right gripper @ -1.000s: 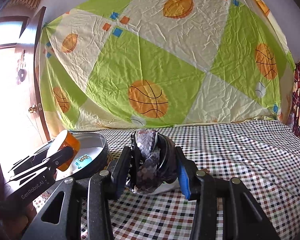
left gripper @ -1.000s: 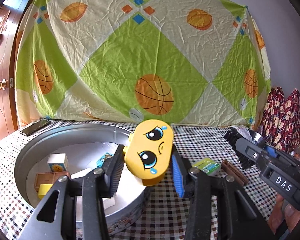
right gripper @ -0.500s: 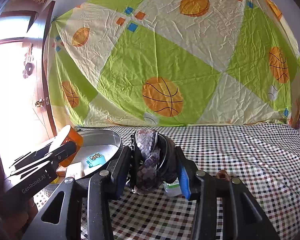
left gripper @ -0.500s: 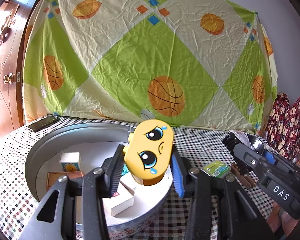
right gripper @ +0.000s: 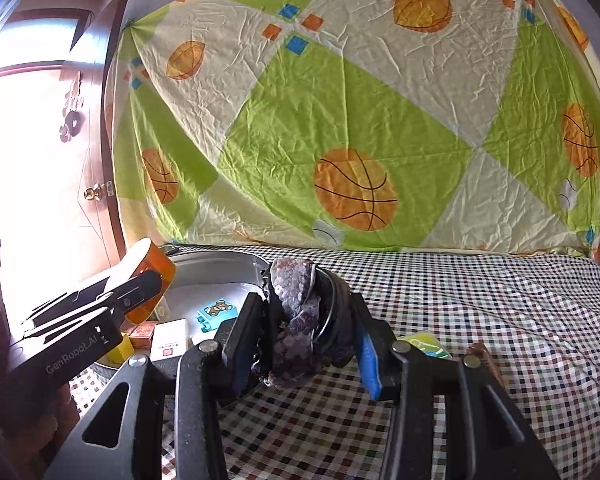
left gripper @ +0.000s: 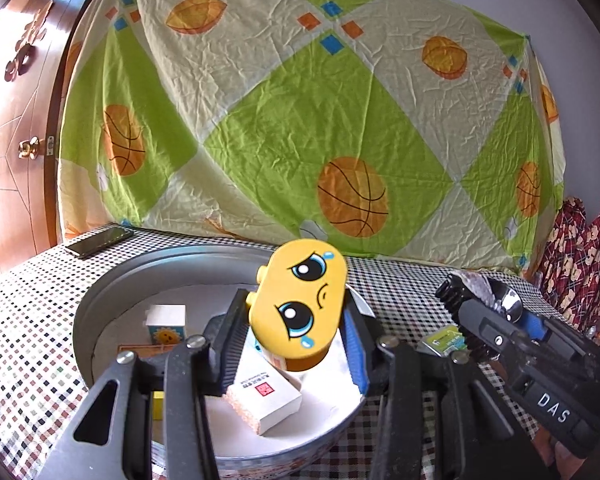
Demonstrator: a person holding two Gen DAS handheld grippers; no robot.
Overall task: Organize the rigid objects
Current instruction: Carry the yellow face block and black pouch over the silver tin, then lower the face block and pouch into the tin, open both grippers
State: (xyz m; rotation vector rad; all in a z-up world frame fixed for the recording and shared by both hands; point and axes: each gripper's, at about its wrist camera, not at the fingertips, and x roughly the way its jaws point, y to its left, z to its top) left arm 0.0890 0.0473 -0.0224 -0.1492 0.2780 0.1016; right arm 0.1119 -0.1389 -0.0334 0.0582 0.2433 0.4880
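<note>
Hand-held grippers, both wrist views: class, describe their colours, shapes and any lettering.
Each hand-held gripper, left and right, is black, with angular linkage arms and silver pivot screws. One finger carries a ribbed black pad, the other a blue pad. White lettering reads "GenRobot.AI" on the left body and "DAS" on the right.

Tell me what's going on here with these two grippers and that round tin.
A person is sorting small items into a round metal tin on a checkered tablecloth. The left gripper grips a yellow crying-face toy over the tin, which holds several boxes and blocks. The right gripper grips a dark sequined item beside the tin.
</note>
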